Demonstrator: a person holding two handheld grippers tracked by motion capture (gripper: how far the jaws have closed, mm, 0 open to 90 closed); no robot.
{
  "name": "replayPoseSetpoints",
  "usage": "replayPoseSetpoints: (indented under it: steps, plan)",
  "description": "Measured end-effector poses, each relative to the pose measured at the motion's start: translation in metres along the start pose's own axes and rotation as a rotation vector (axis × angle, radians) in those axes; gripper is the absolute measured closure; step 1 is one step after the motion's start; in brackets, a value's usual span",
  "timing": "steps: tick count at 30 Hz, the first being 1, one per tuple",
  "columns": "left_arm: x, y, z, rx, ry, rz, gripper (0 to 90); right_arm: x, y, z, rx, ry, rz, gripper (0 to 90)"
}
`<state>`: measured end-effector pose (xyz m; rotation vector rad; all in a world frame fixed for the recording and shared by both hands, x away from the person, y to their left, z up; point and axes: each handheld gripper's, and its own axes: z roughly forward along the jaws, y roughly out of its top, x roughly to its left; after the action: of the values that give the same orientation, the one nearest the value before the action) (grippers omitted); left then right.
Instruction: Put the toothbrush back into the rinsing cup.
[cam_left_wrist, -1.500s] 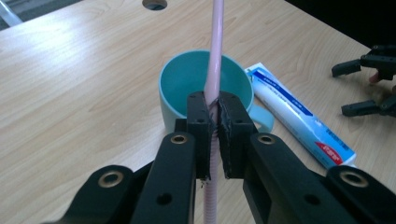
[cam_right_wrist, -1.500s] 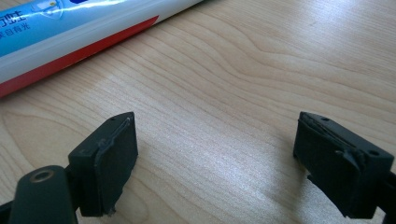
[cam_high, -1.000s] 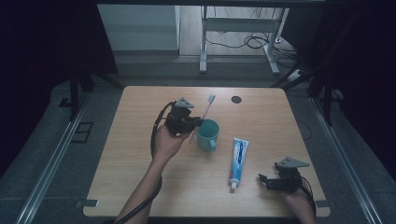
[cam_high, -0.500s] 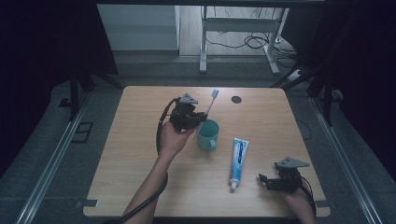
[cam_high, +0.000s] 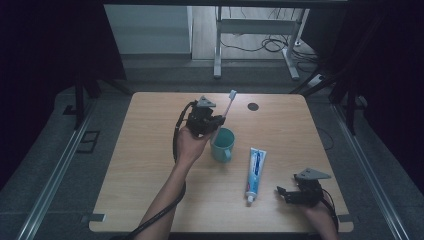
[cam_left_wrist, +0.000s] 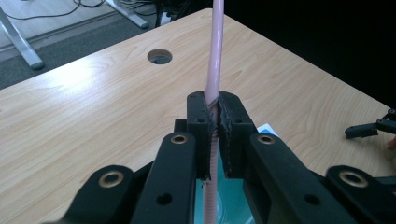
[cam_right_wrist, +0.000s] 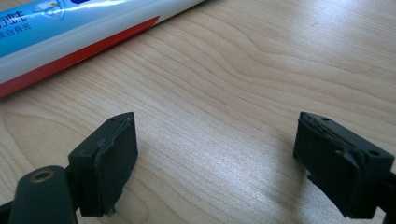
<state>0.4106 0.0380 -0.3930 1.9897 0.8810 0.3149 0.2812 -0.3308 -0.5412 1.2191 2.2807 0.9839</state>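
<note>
High view: pale wooden desk (cam_high: 150, 185) carries a teal plastic mug (cam_high: 223, 144) and a blue-and-white toothpaste tube (cam_high: 254, 172). Left hand-held gripper (cam_high: 212, 123), clenched on a pink toothbrush (cam_high: 226, 109), holds it upright over the mug, likely for dropping in. Right hand-held gripper (cam_high: 281, 192) rests released beside the tube.

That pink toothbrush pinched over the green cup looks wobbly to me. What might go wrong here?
1. The left gripper pinches the thin toothbrush at one spot on its handle, so it may twist or slip.
2. The toothbrush's lower end hangs over the cup; a push against the rim might tip it.
3. The toothpaste tube lies close by and may get knocked.
</note>
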Motion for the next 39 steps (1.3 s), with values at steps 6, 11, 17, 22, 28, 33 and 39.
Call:
replayPoseSetpoints:
  steps: [6, 11, 17, 22, 28, 33, 39]
  plan:
    - [0.0, 0.001, 0.009, -0.004, 0.0, -0.002, 84.2, 0.0, 0.0, 0.0, 0.0, 0.0, -0.001, 13.3]
    - [0.0, 0.0, 0.017, -0.007, 0.001, -0.001, 84.3, 0.0, 0.0, 0.0, -0.001, 0.001, -0.003, 13.3]
    - [-0.001, -0.005, 0.026, -0.004, -0.003, -0.002, 84.2, 0.0, 0.0, 0.0, 0.0, 0.002, -0.003, 13.3]
    - [-0.001, -0.01, 0.032, 0.001, 0.001, -0.005, 84.2, 0.0, 0.0, 0.0, 0.0, 0.003, -0.004, 13.3]
    - [-0.002, -0.016, 0.037, 0.014, 0.0, -0.011, 84.1, 0.0, 0.0, 0.0, 0.0, 0.004, -0.005, 13.3]
    - [-0.002, -0.021, 0.041, 0.033, 0.007, -0.008, 84.0, 0.0, 0.0, 0.0, 0.0, 0.004, -0.006, 13.3]
    - [-0.002, -0.028, 0.046, 0.048, 0.012, -0.008, 83.9, 0.0, 0.0, 0.0, 0.0, 0.005, -0.006, 13.3]
